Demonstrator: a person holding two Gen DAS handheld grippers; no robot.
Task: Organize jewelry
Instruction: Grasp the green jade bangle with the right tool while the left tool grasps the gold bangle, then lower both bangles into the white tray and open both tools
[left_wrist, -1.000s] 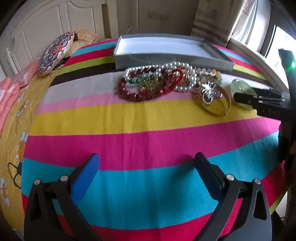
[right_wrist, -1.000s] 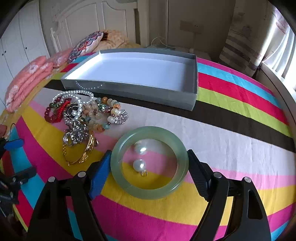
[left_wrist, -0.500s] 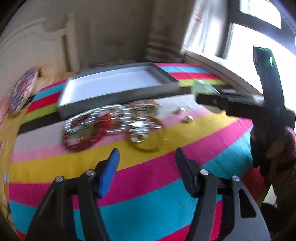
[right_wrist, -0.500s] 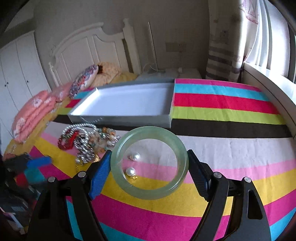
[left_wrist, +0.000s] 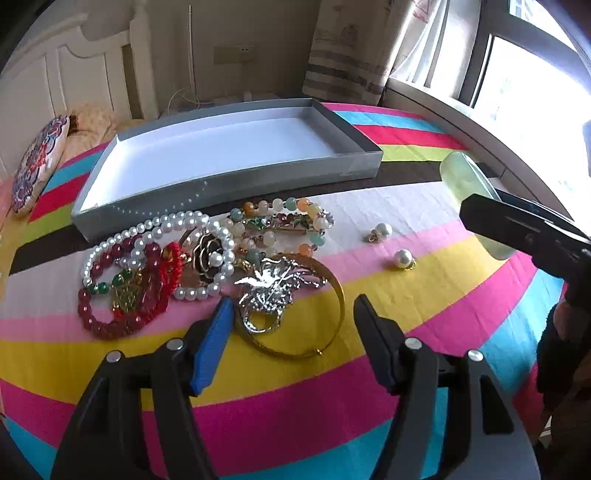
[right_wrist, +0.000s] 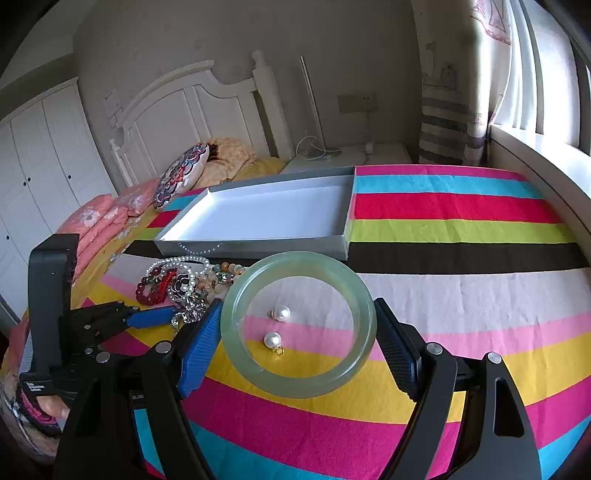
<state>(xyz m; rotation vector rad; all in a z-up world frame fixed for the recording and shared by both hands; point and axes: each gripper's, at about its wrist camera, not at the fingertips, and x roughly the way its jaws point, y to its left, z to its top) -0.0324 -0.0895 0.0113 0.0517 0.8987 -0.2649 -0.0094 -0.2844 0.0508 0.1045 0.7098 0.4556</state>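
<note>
While the grey tray (left_wrist: 225, 192) lies empty beyond the jewelry heap (left_wrist: 207, 266), the right gripper (right_wrist: 299, 354) clamps the jade bangle (right_wrist: 298, 325) across its width, just before the tray; the left gripper (left_wrist: 293, 332), jaws opening, empty, hovers nearest the gold bangle (left_wrist: 332, 295).
</note>
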